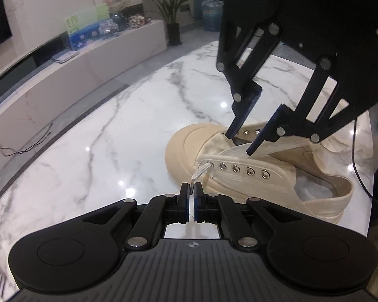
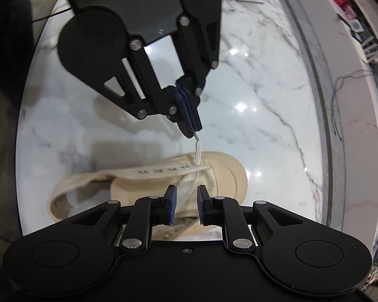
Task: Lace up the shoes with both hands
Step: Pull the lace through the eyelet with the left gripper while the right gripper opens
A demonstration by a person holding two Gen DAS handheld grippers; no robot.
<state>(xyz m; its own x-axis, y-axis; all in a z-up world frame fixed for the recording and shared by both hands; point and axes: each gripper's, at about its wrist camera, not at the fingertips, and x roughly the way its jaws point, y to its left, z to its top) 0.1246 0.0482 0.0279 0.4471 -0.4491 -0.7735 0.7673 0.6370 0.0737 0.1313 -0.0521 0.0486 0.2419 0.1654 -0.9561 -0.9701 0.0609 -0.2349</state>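
1. The shoe has its near side hidden behind the right gripper.
2. The lace tip vanishes between the left gripper pads.
3. Far shelf clutter is too small to identify.

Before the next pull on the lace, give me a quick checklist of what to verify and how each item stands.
1. Left hand-held gripper shut on the lace tip: ok.
2. Lace through the front eyelet of the shoe: ok.
3. Right hand-held gripper clear of the lace: ok, jaws apart, lace between them but not pressed.
4. Remaining eyelets free: ok.
5. Shoe resting steady on the table: cannot tell.
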